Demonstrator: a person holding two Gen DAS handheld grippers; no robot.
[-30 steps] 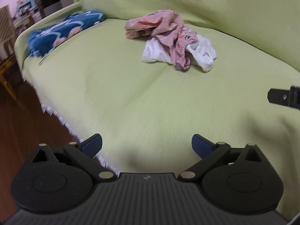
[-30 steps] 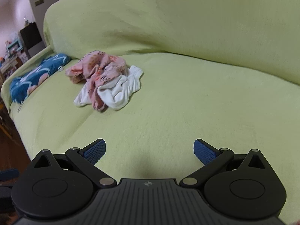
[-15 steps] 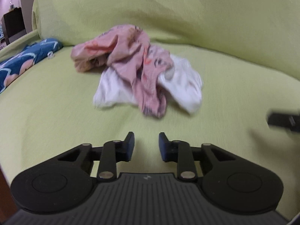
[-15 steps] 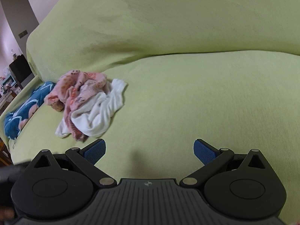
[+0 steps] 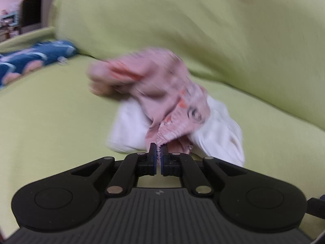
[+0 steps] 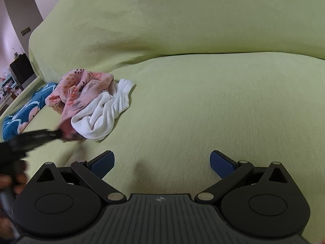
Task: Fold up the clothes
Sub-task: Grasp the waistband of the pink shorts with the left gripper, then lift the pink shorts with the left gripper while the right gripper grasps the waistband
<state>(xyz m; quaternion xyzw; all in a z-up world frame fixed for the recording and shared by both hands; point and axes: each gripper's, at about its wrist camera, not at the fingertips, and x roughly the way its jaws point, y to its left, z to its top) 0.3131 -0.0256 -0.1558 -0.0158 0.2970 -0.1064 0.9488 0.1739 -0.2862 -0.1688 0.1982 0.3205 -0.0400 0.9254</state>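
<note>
A crumpled pink patterned garment (image 5: 162,93) lies on top of a white garment (image 5: 215,132) on the green-covered sofa seat (image 5: 50,126). My left gripper (image 5: 158,152) is shut on the gathered near edge of the pink garment. In the right wrist view the same pile shows at the left, the pink garment (image 6: 85,91) over the white one (image 6: 103,113), with my left gripper (image 6: 59,134) blurred at its near edge. My right gripper (image 6: 162,162) is open and empty over bare sofa seat, to the right of the pile.
A blue patterned cloth (image 5: 30,59) lies at the far left end of the seat, also seen in the right wrist view (image 6: 22,113). The sofa backrest (image 6: 182,20) rises behind the pile. Dark furniture (image 5: 30,14) stands beyond the sofa's left end.
My left gripper moved forward to the pile and closed from wide open onto the pink garment's edge. My right gripper stayed open and drifted right, away from the pile.
</note>
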